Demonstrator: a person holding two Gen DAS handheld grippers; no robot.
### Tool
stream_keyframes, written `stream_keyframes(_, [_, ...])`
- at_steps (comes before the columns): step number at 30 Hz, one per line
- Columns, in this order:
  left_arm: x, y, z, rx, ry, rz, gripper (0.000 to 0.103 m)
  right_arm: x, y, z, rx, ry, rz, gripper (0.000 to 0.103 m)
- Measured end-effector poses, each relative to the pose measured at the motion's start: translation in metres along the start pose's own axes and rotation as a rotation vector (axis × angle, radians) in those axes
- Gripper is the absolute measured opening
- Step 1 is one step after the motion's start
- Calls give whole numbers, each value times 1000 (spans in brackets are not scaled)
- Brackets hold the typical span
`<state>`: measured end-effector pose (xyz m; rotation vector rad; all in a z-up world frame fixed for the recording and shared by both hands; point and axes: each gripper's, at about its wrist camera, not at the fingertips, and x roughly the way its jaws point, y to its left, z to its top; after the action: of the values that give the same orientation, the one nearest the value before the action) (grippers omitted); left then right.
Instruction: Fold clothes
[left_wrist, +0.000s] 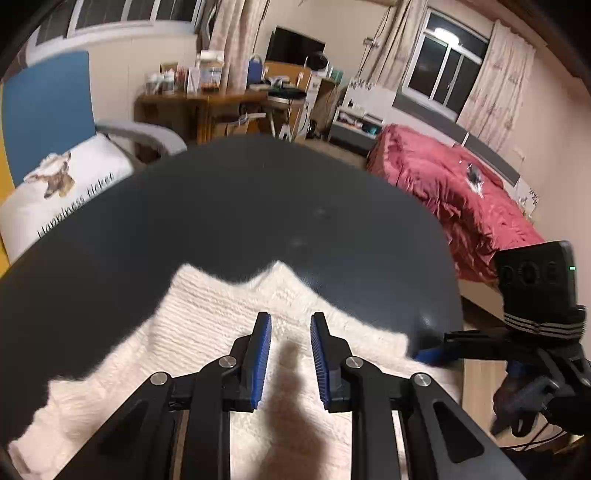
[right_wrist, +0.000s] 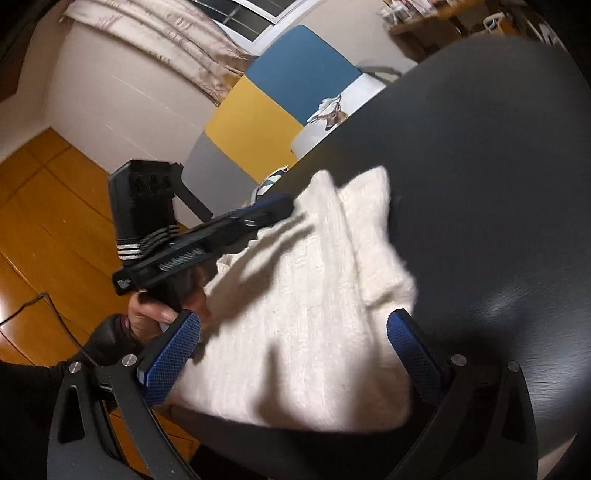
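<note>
A cream knitted garment (left_wrist: 207, 332) lies partly folded on the round black table (left_wrist: 258, 192). My left gripper (left_wrist: 290, 321) hovers just above the garment with its blue-padded jaws apart and nothing between them. In the right wrist view the same garment (right_wrist: 295, 314) lies near the table's edge (right_wrist: 498, 166). My right gripper (right_wrist: 293, 325) is wide open over the garment, empty. The left gripper also shows in the right wrist view (right_wrist: 275, 208), at the garment's far left edge. The right gripper's body shows in the left wrist view (left_wrist: 480, 343), at the garment's right corner.
A chair with blue and yellow panels and a white printed cushion (left_wrist: 70, 184) stands beside the table. A bed with a red quilt (left_wrist: 454, 195) is at the right. A cluttered wooden desk (left_wrist: 207, 103) stands at the back. Wooden floor (right_wrist: 44, 221) lies below.
</note>
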<state>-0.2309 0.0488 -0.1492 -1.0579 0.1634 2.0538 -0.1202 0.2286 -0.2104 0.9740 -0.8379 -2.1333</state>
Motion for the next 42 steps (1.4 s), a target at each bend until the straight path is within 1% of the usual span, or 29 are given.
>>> stream_keyframes(4, [7,10,-6,-51,6,-14,21,-1,-5,-6,59,-51,-31,103])
stream_keyframes(7, [13,18,-15,-95,5,-51,21,-5,-6,-2,97,-108,-51,103])
stream_keyframes(9, [17,23,-21,-130,4,-96,21,-9,-7,0,122,-145,-64,103])
stream_keyframes(11, [17,28,-23,-153,-22,-127,21,-12,-7,2,147,-183,-78,103])
stream_keyframes(15, [26,23,-22,-137,1,-105,21,-17,-9,6,198,-250,-115,103])
stream_keyframes(16, [26,21,-21,-128,4,-92,21,-12,-13,4,205,-213,-186,100])
stream_keyframes(19, [24,17,-16,-114,19,-76,21,-9,3,5,151,-165,-286,100])
stream_keyframes(21, [20,18,-9,-109,33,-77,21,-18,9,3,126,-147,-301,100])
stream_keyframes(22, [16,20,-3,-111,32,-91,22,-22,12,3,108,-138,-312,100])
stream_keyframes(24, [10,26,13,-98,26,-104,22,-27,19,2,54,-131,-283,100])
stream_keyframes(25, [8,29,22,-90,26,-111,23,-32,27,2,-2,-125,-228,100])
stream_keyframes(26, [10,32,33,-75,38,-122,24,-31,33,1,-54,-112,-196,101])
stream_keyframes(27, [13,36,43,-63,54,-132,25,-29,39,0,-103,-98,-170,102])
stream_keyframes(29, [28,44,59,-59,116,-150,26,-17,44,-3,-152,-70,-171,103])
stream_keyframes(31, [43,51,73,-53,180,-171,27,-5,38,-7,-149,-21,-118,103])
stream_keyframes(32, [53,53,77,-47,217,-189,27,2,34,-10,-140,2,-116,103])
stream_keyframes(34, [73,55,79,-33,310,-228,27,8,29,-16,-137,15,-116,103])
stream_keyframes(36, [90,55,75,-6,397,-269,27,8,27,-18,-154,-4,-99,103])
stream_keyframes(38, [97,54,74,20,421,-279,27,6,22,-18,-160,-13,-72,103])
stream_keyframes(40, [98,56,76,18,426,-318,27,3,18,-18,-162,-27,-45,103])
stream_keyframes(42, [97,58,77,8,428,-370,27,2,19,-21,-183,-34,-39,103])
